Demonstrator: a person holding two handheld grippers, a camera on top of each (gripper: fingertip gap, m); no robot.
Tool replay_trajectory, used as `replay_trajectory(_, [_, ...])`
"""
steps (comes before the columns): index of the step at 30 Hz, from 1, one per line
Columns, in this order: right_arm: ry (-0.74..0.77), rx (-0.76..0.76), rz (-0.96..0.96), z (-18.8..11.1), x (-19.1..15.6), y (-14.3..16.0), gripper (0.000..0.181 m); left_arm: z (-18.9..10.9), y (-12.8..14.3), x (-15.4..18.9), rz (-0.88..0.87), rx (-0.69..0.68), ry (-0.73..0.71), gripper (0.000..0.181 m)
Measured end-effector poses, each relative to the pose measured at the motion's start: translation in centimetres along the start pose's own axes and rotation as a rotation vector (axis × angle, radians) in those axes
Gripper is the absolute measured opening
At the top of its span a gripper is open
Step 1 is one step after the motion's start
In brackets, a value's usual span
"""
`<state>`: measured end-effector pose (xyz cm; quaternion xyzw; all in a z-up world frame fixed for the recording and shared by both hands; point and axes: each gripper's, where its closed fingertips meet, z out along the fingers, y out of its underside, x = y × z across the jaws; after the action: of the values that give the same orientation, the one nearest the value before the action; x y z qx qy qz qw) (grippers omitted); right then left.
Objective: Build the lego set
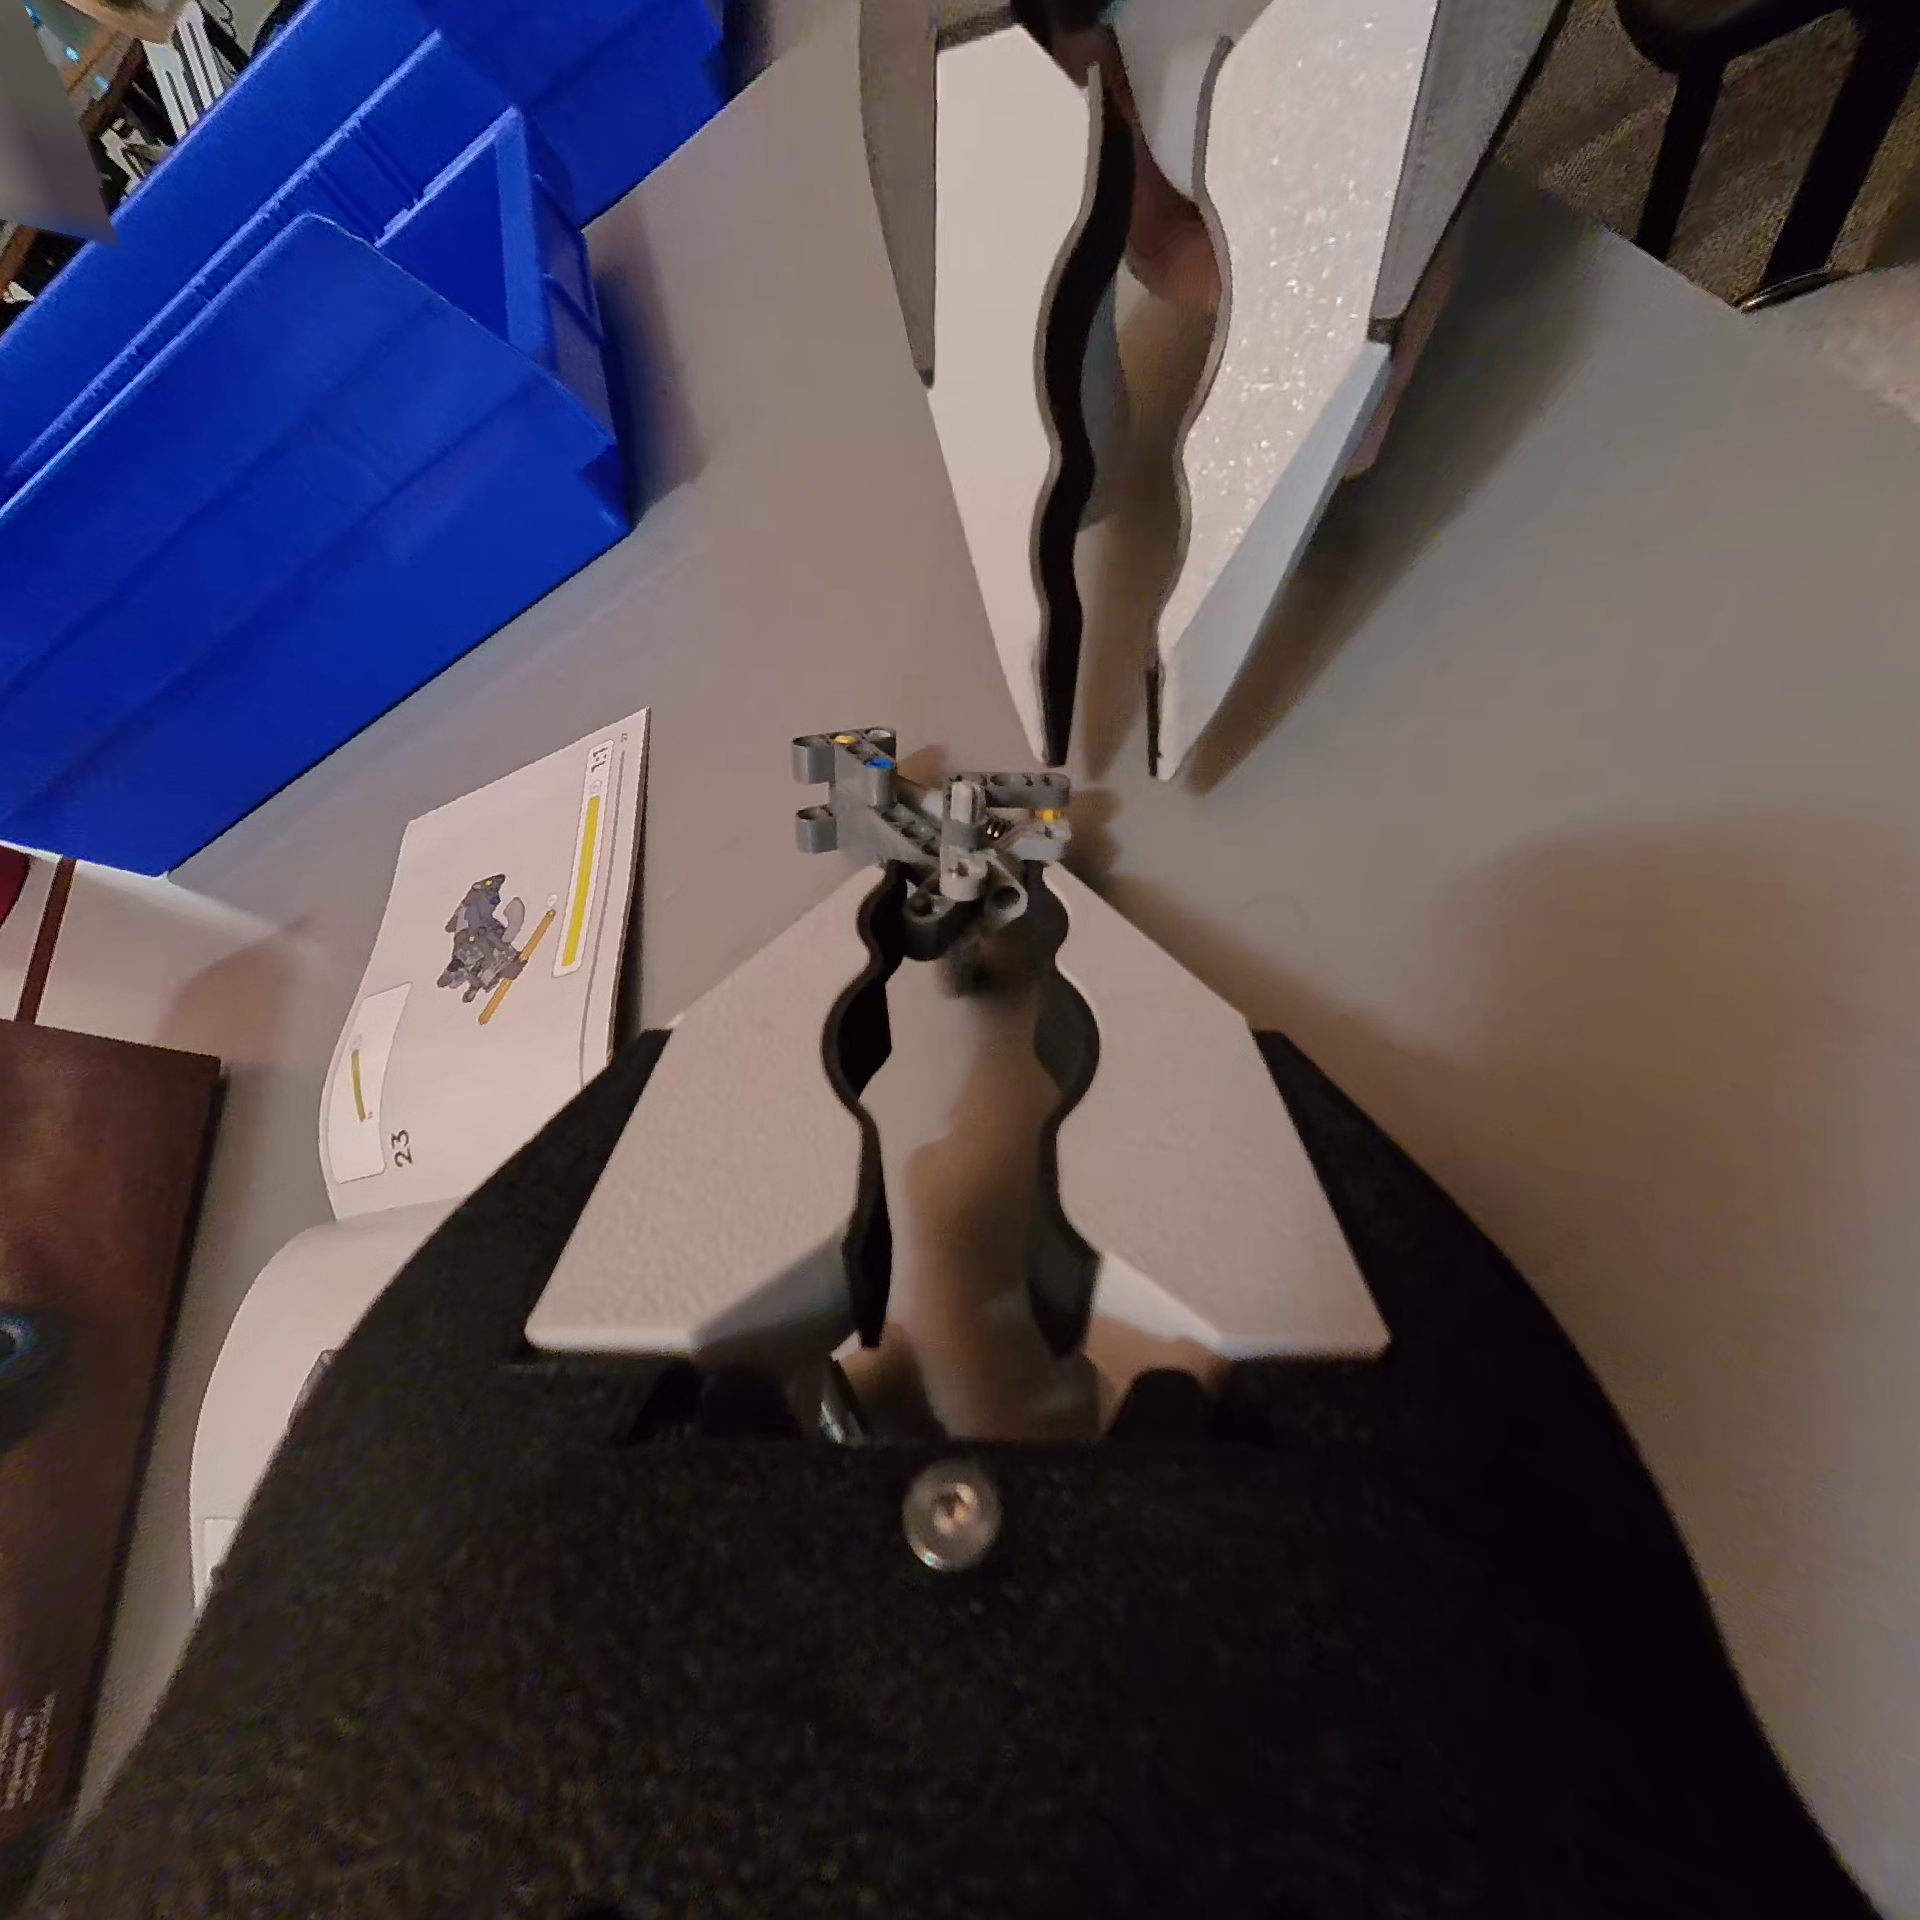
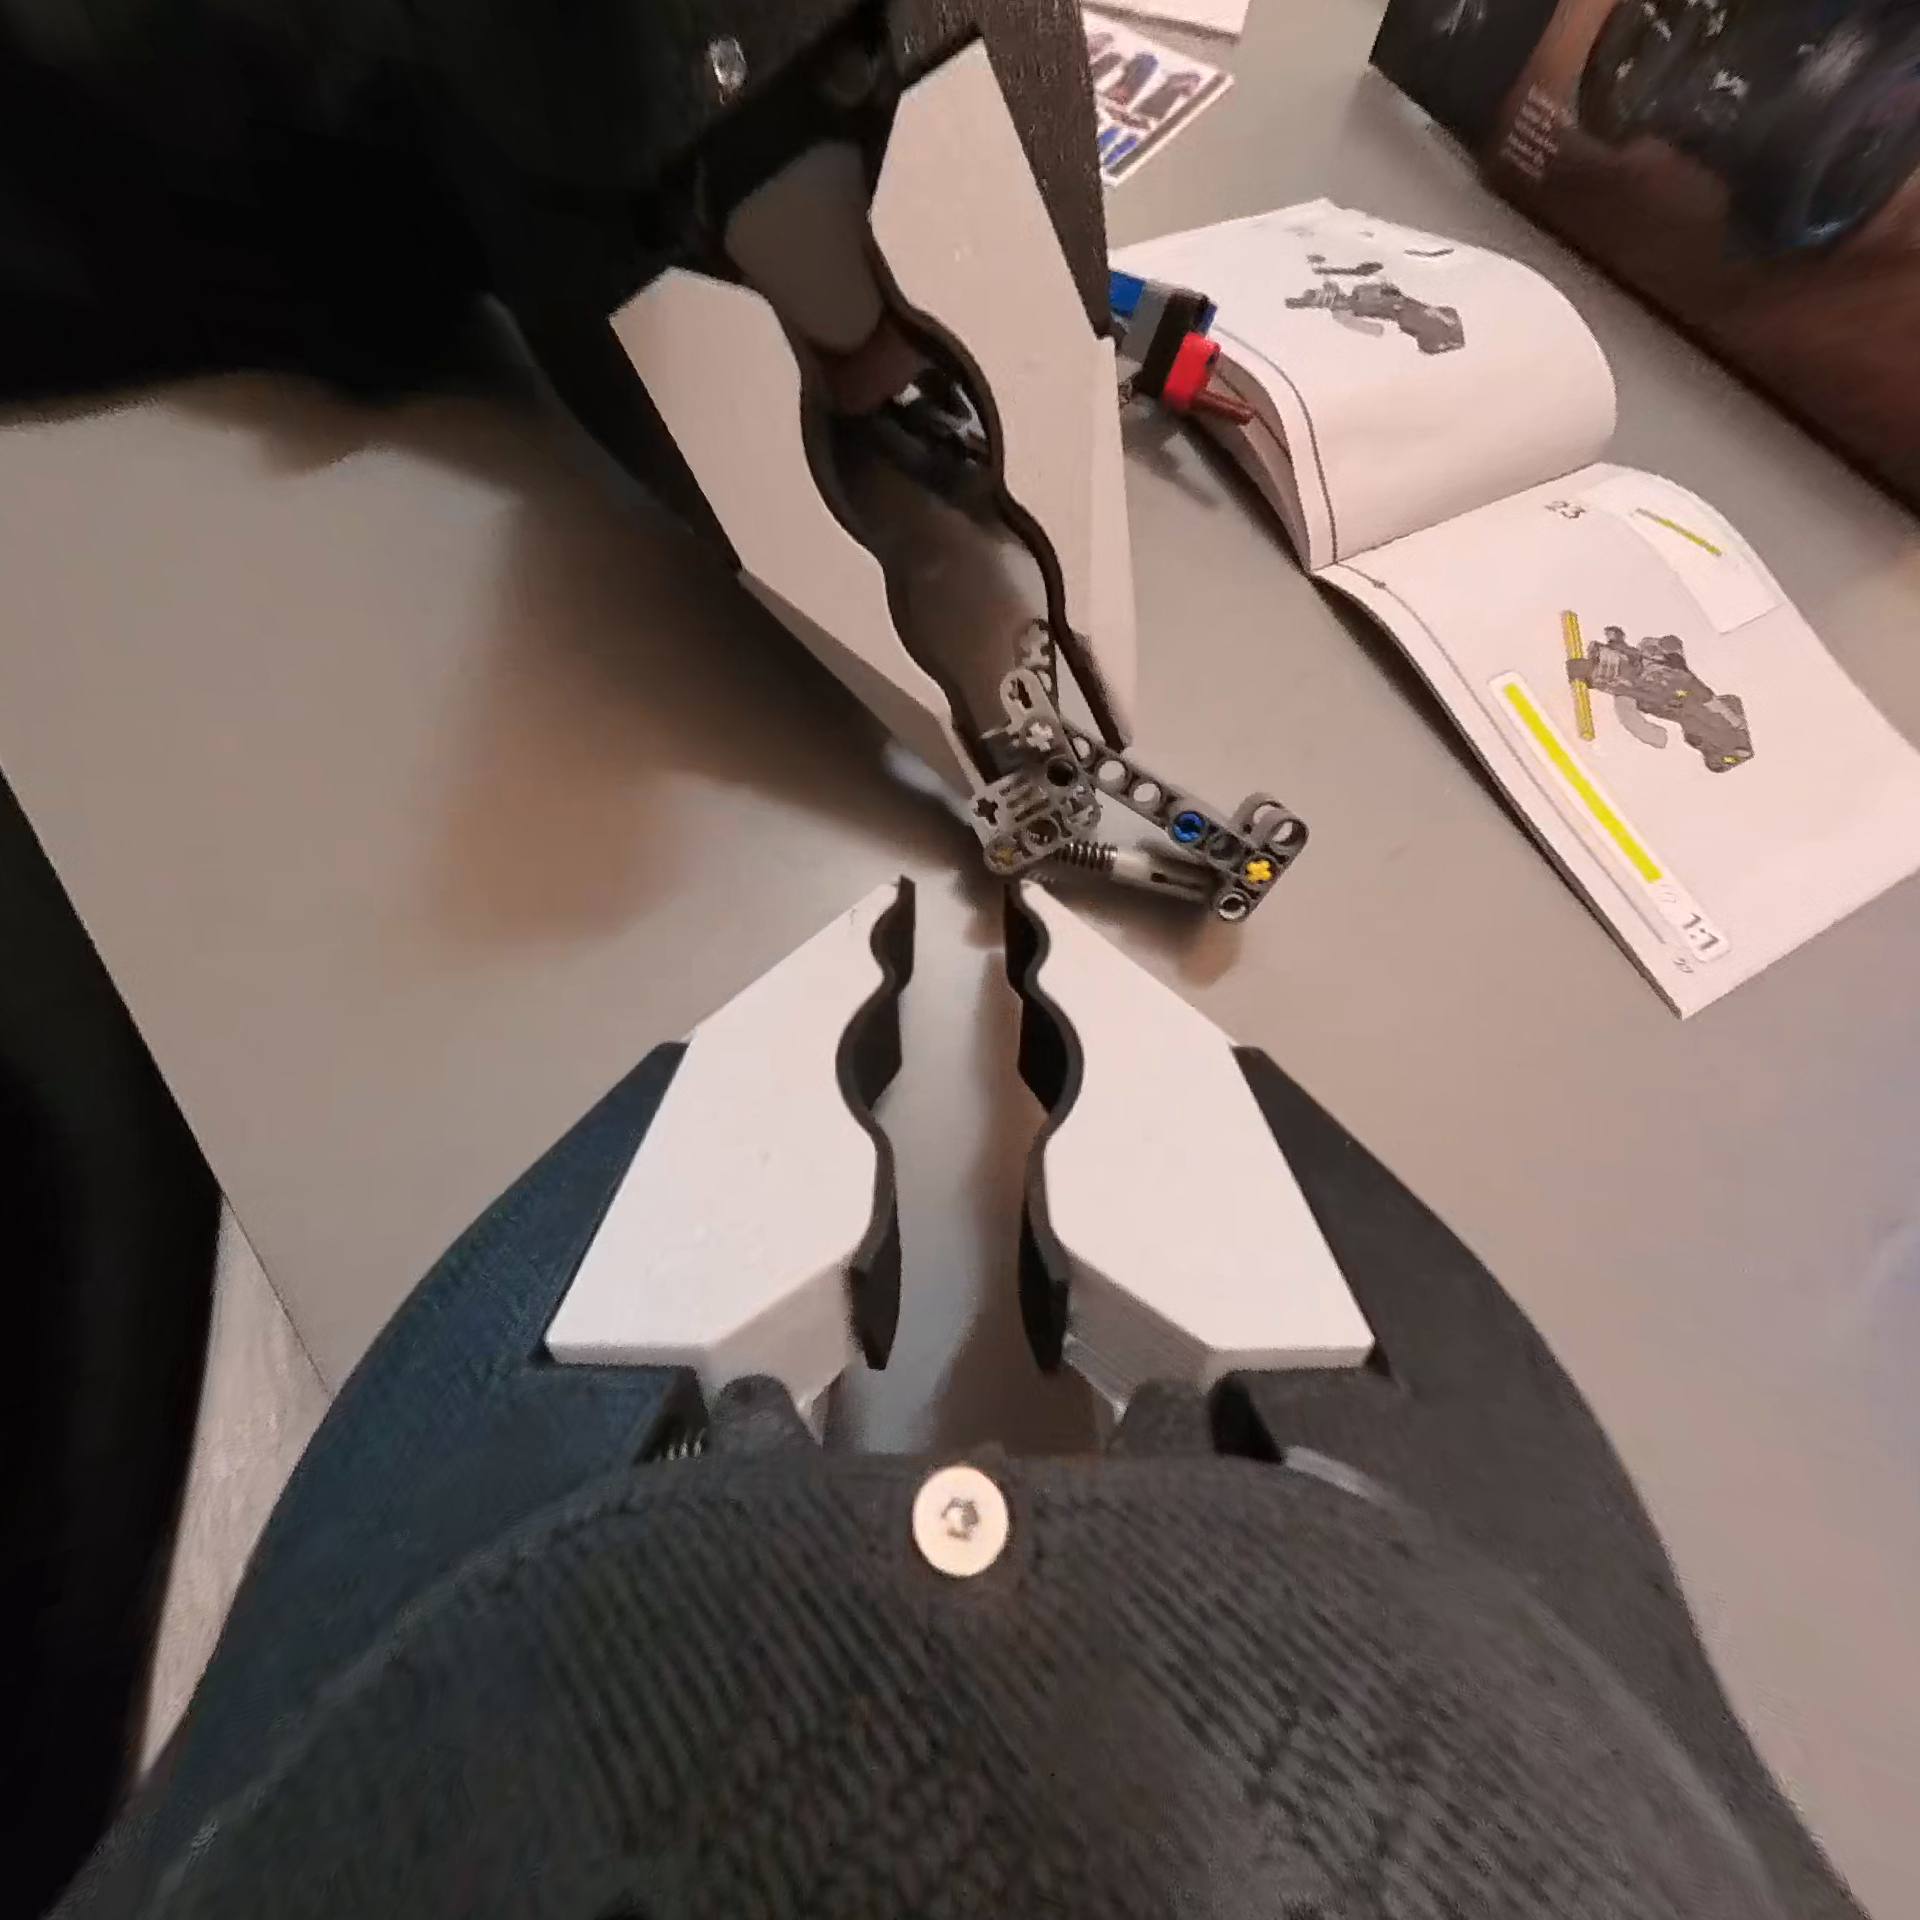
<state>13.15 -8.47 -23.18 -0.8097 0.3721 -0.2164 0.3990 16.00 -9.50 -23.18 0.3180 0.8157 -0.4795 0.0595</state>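
Observation:
A small grey Technic assembly (image 1: 914, 810) has holed beams, a blue pin, yellow axle ends and a spring shock piece. My left gripper (image 1: 966, 883) is shut on one end of it, and the rest sticks out past the fingertips, low over the grey table (image 1: 1455, 831). In the right wrist view the assembly (image 2: 1143, 821) hangs from the left gripper (image 2: 1039, 753), which comes in from above. My right gripper (image 2: 961, 888) is slightly open and empty, with its tips just short of the assembly's spring end. It also shows in the left wrist view (image 1: 1107, 764), facing the assembly from the far side.
An open instruction booklet (image 2: 1558, 727) lies right of the assembly; it also shows in the left wrist view (image 1: 488, 956). A few blue, red and black pieces (image 2: 1174, 332) rest against its spine. Blue bins (image 1: 291, 499) stand at the back left. A dark box (image 2: 1714, 156) lies beyond the booklet. Only a small space, under 4 cm, lies between the two pairs of fingers.

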Motion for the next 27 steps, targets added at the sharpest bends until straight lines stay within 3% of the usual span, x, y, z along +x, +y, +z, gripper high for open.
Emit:
replay_trajectory(8, [0.09, 0.008, 0.066, 0.3, 1.2, -0.4, 0.004, 0.0, 0.2, -0.3, -0.029, -0.013, -0.013, 0.021])
replay_trajectory(13, [0.11, 0.01, 0.043, 0.4, 1.6, -0.5, 0.011, 0.1, 0.3, -0.5, -0.074, -0.023, -0.017, 0.02])
replay_trajectory(16, [0.188, 0.028, -0.102, 0.3, 1.9, -0.9, 0.026, -0.1, -0.5, -1.6, -0.283, 0.002, -0.032, 0.02])
replay_trajectory(19, [0.388, 0.164, -0.306, -0.7, 2.7, -3.0, 0.026, -1.6, -2.4, -3.6, -0.546, 0.12, -0.054, 0.02])
replay_trajectory(21, [0.518, 0.249, -0.359, -1.9, 3.5, -4.4, 0.025, -2.5, -3.1, -3.8, -0.704, 0.16, 0.01, 0.021])
replay_trajectory(27, [0.537, 0.333, -0.604, -3.5, 2.4, -7.2, 0.034, -4.5, -5.4, -3.1, -1.106, 0.311, 0.321, 0.02])
